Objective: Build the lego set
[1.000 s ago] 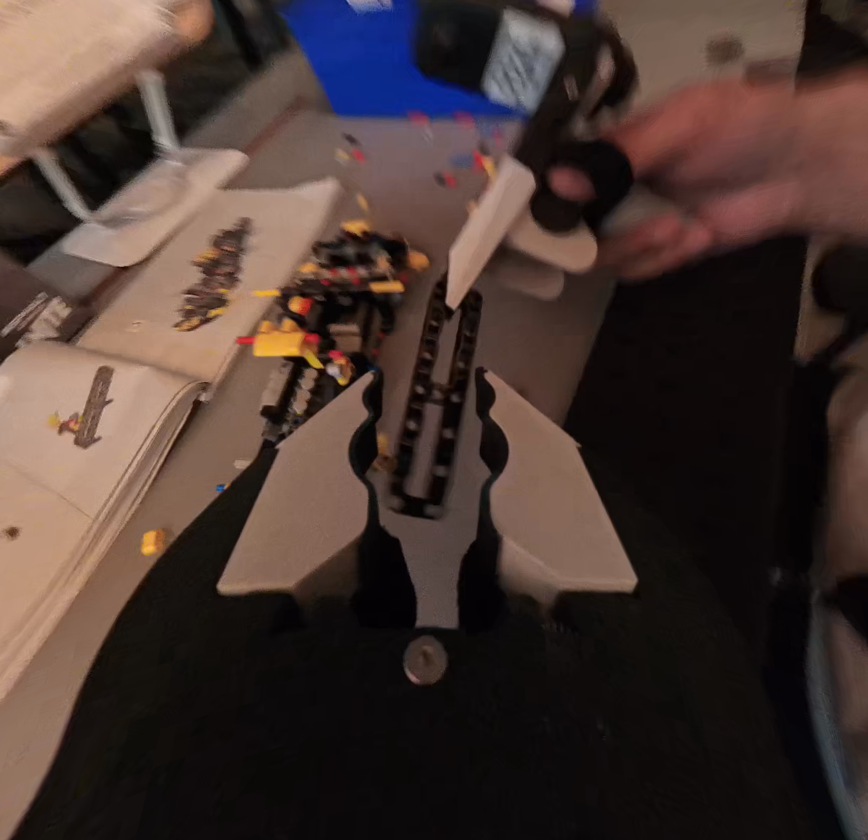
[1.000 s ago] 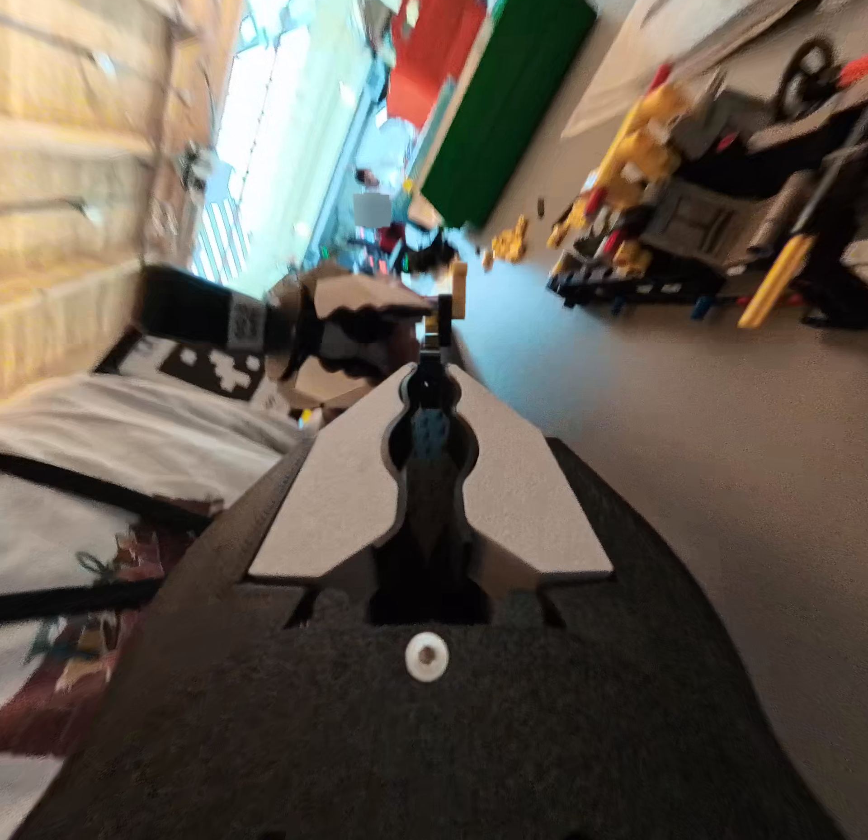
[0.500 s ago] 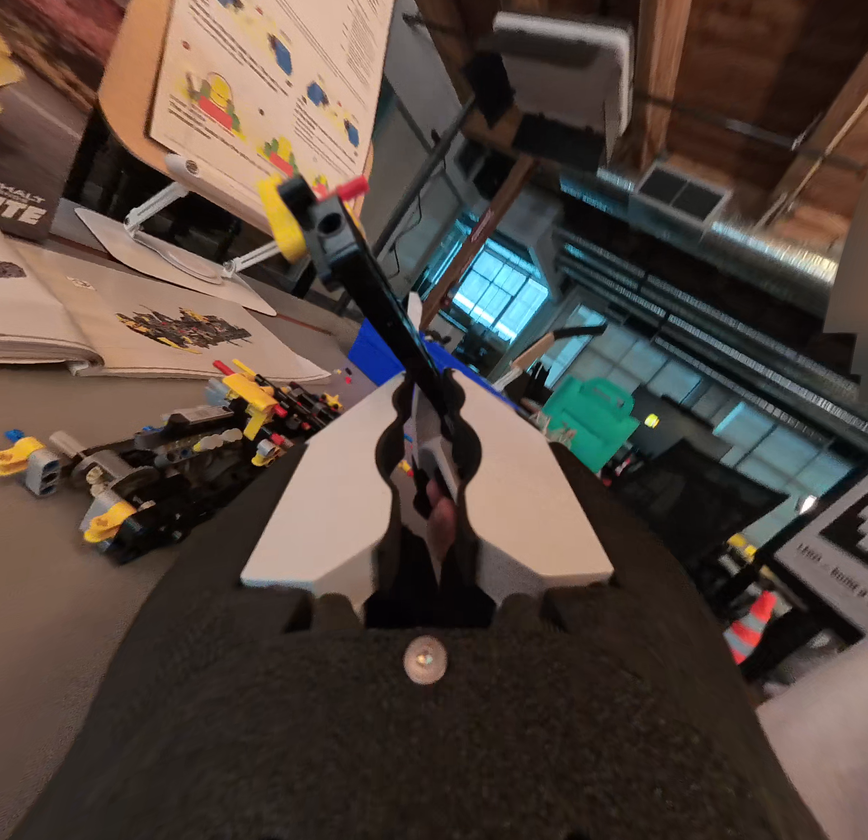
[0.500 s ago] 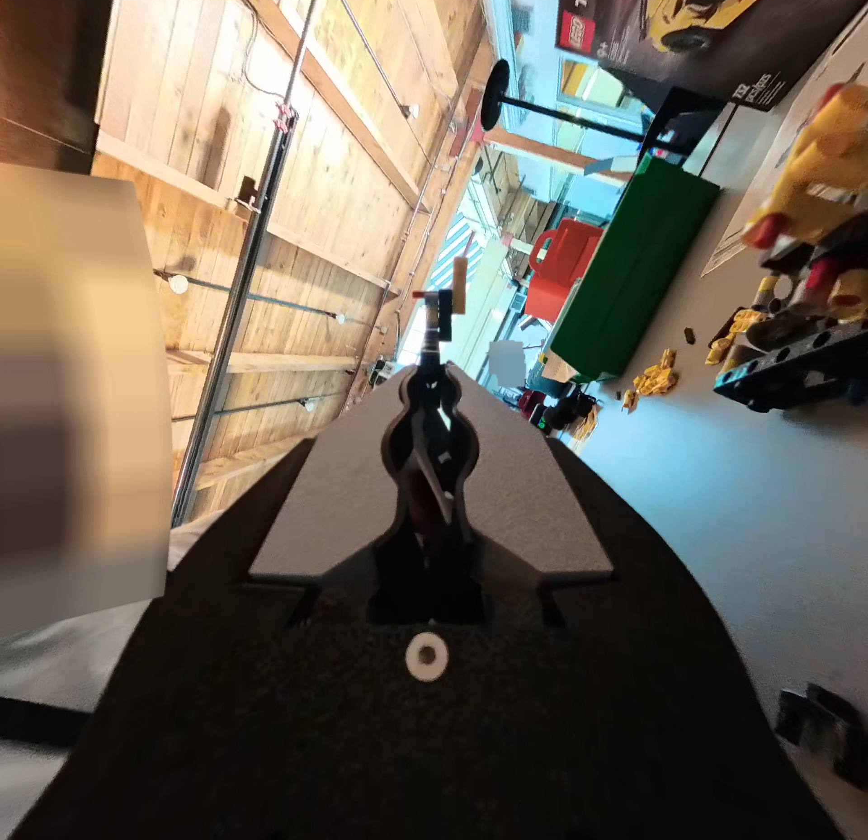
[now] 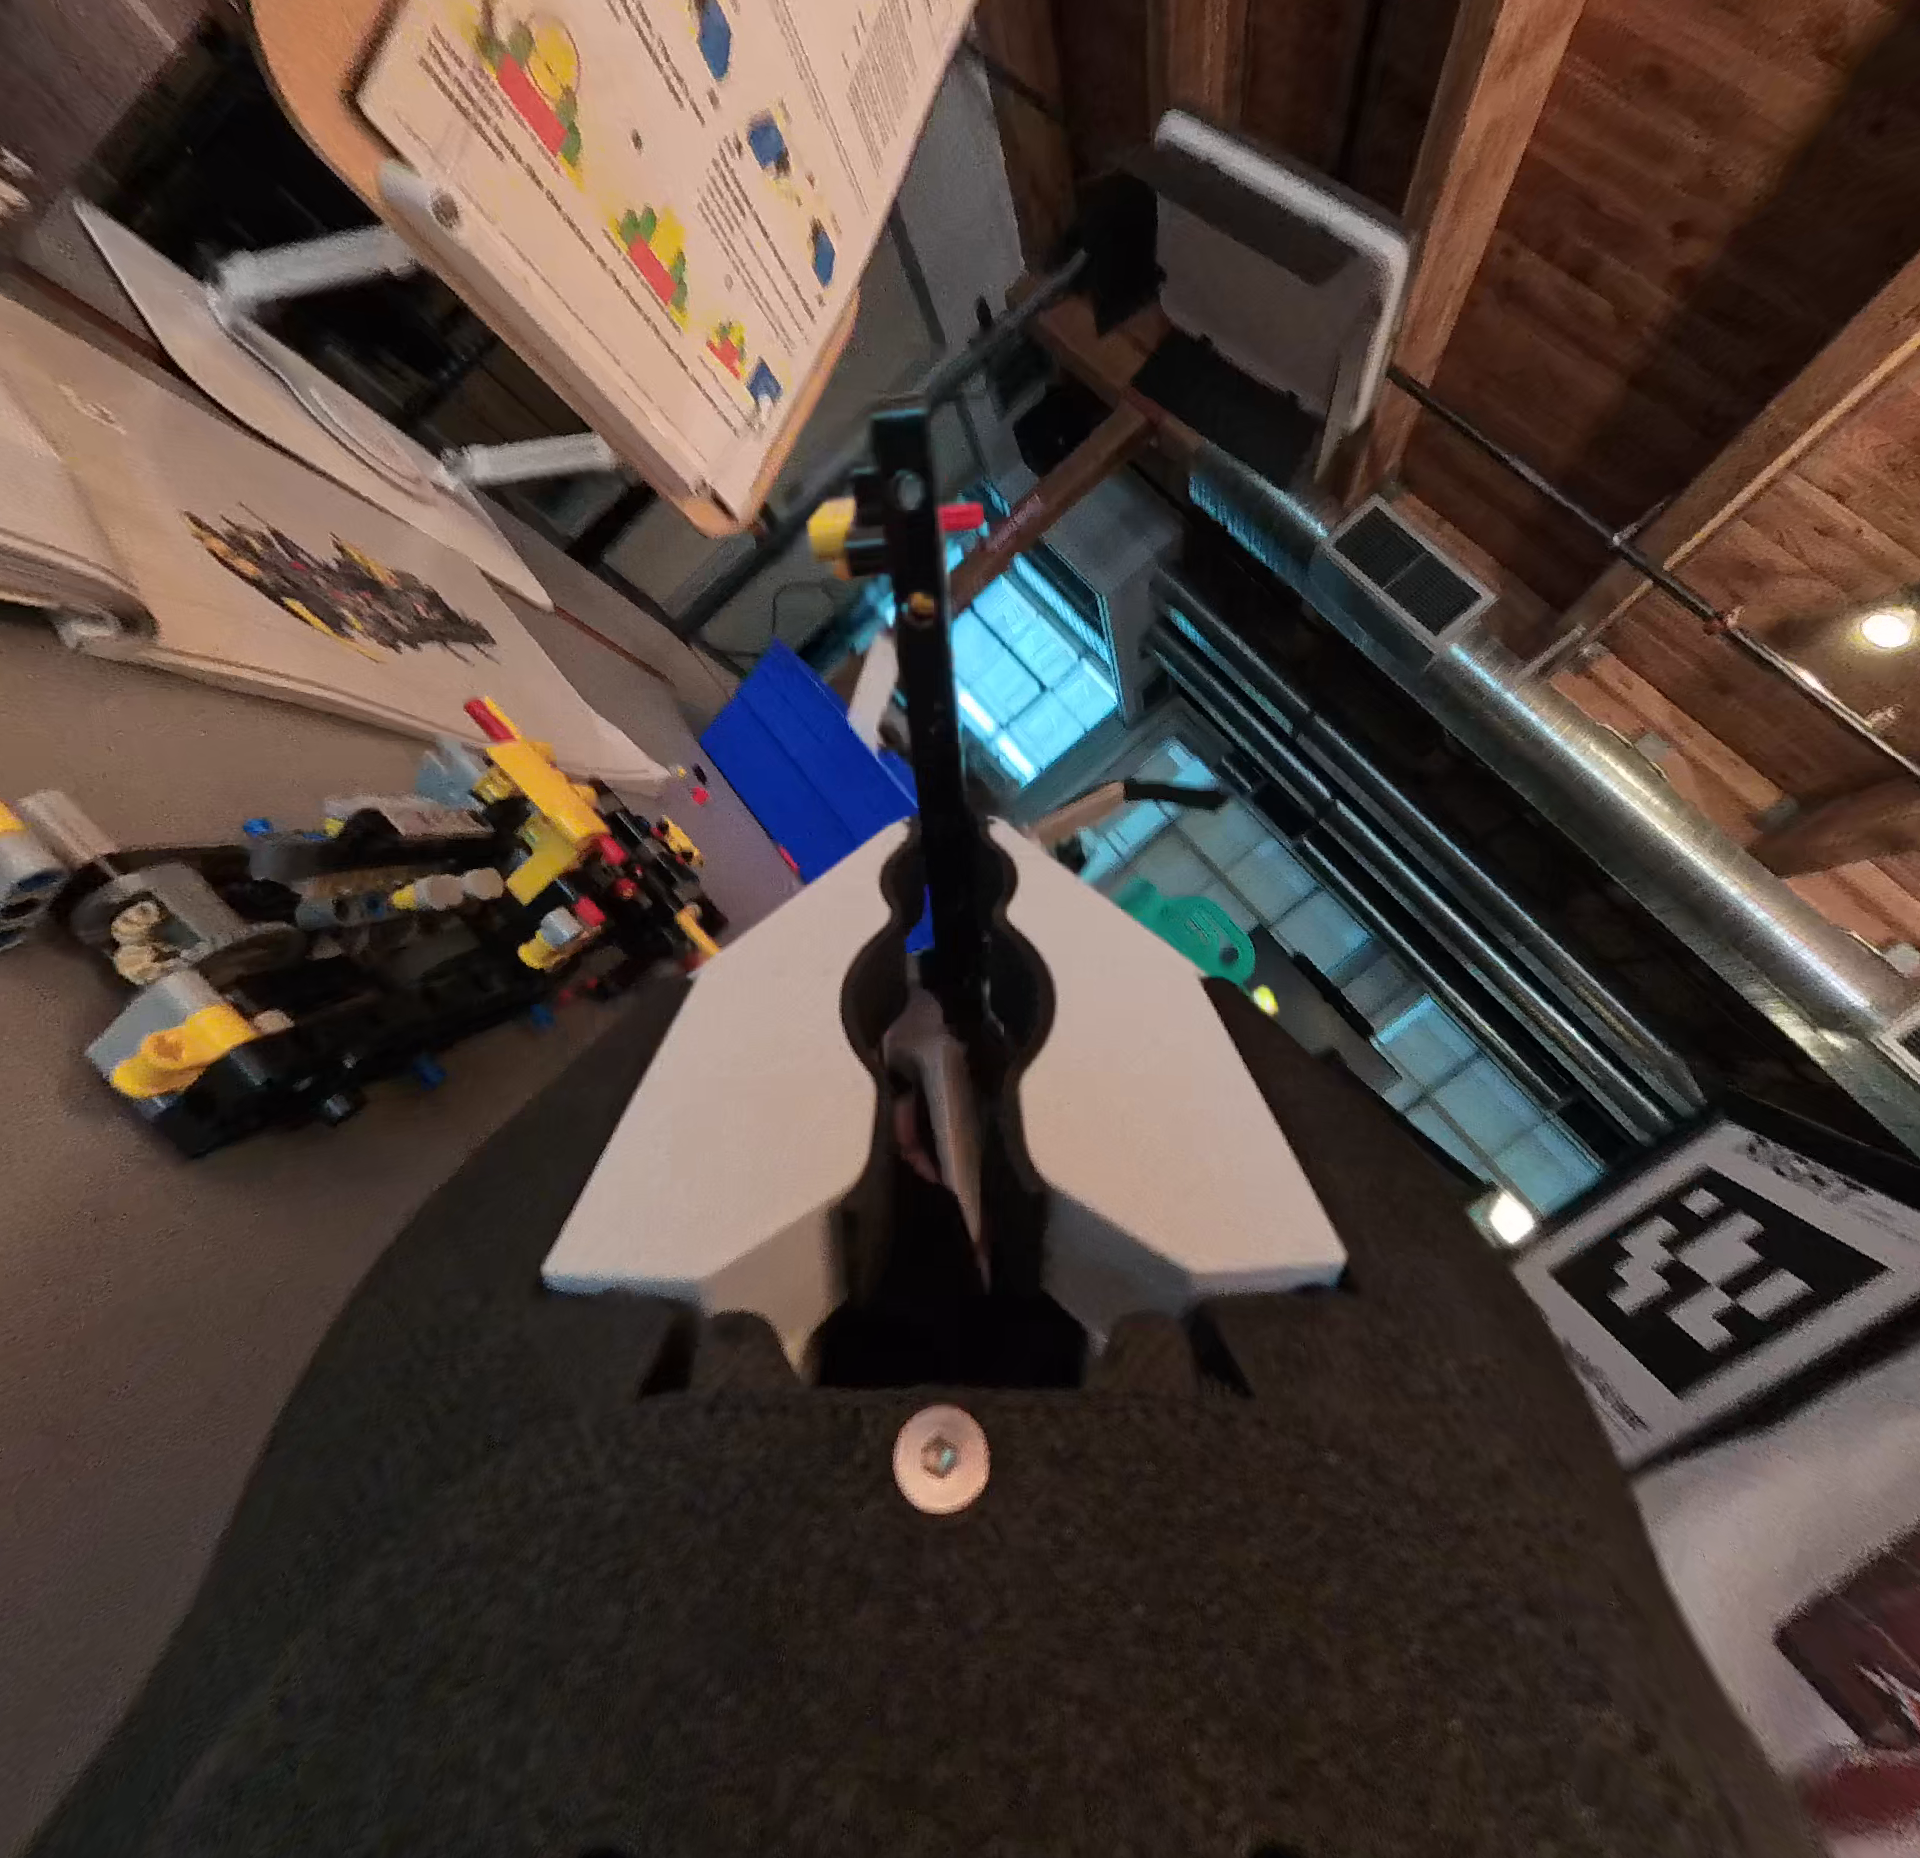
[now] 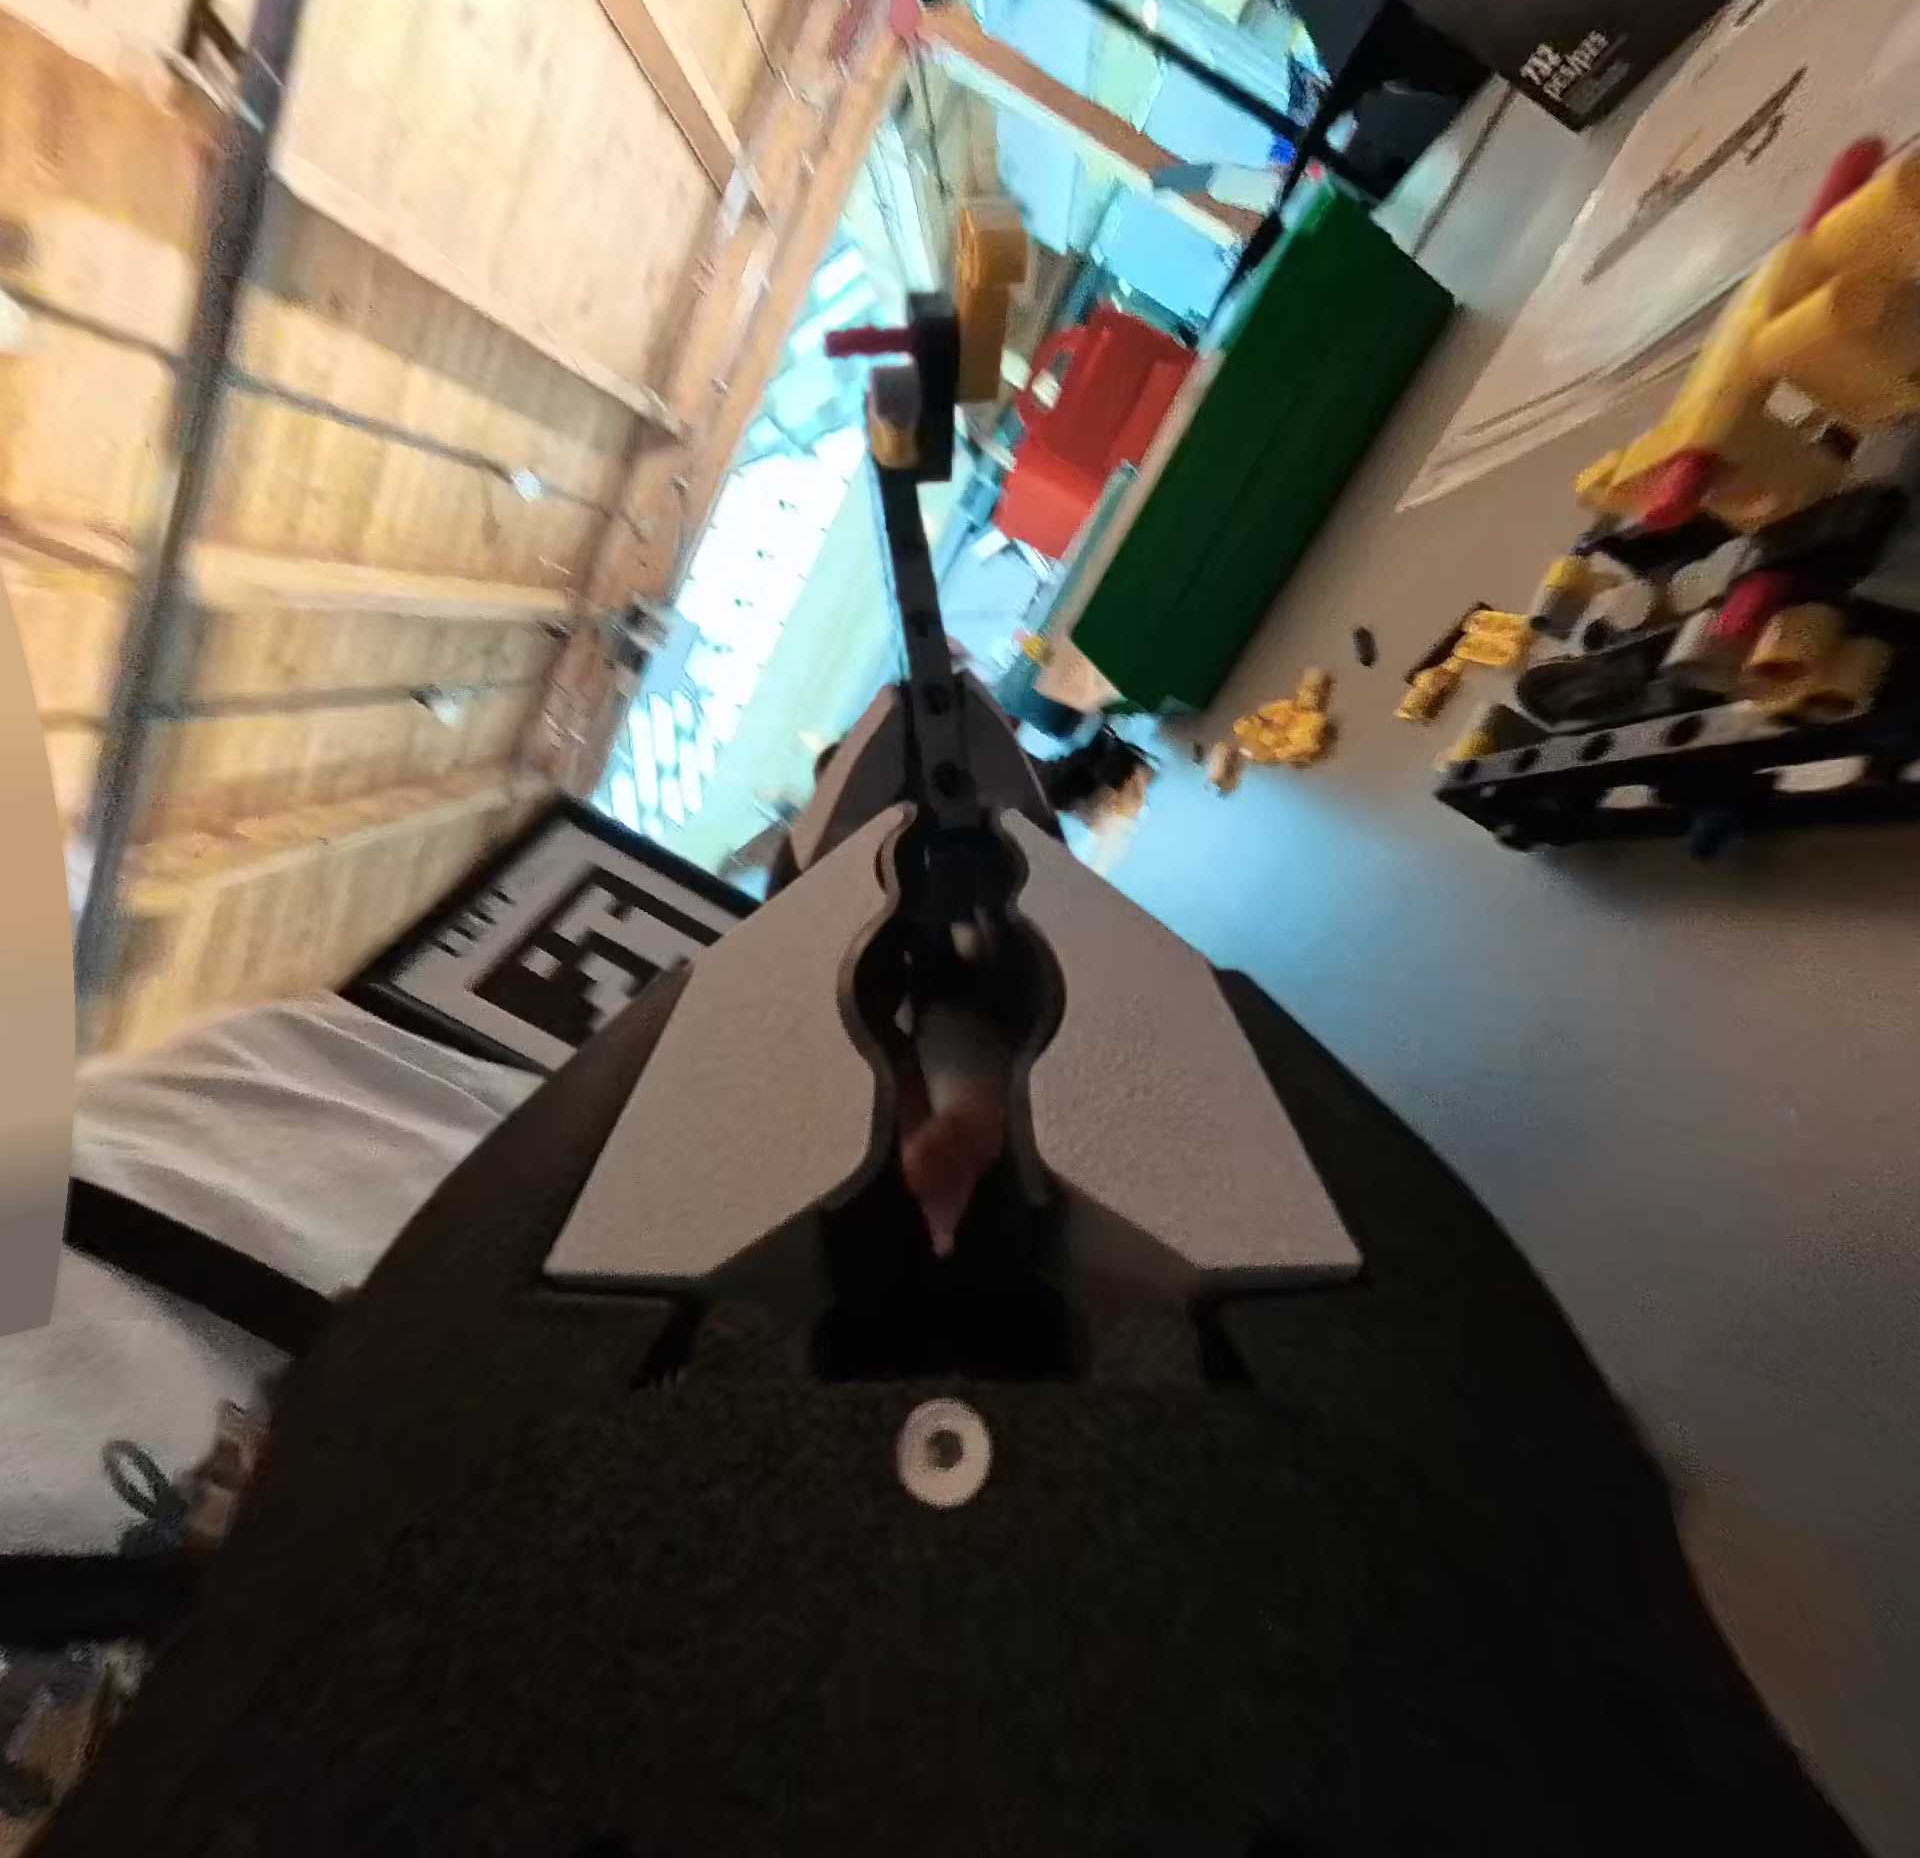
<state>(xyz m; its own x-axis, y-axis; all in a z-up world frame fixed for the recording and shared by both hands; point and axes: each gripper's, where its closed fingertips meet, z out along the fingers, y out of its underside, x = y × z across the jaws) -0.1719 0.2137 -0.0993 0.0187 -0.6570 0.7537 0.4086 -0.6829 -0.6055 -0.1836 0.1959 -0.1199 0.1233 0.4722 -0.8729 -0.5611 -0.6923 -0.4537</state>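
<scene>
Both grippers, left gripper [image 5: 940,863] and right gripper [image 6: 945,821], are clamped on one black beam [image 5: 928,686], held aloft beside the half-built model [image 5: 353,935]. Twisting could snap its pins off.

The right tool [image 6: 951,842] clamps a black lego beam [image 6: 925,603], raised above the grey table [image 6: 1455,1029].

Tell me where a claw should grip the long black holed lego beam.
Grip the long black holed lego beam on its bare lower shaft, pads closing on its two flat faces from the sides. The far end carries a yellow connector and red pin, which leave no flat purchase.
</scene>
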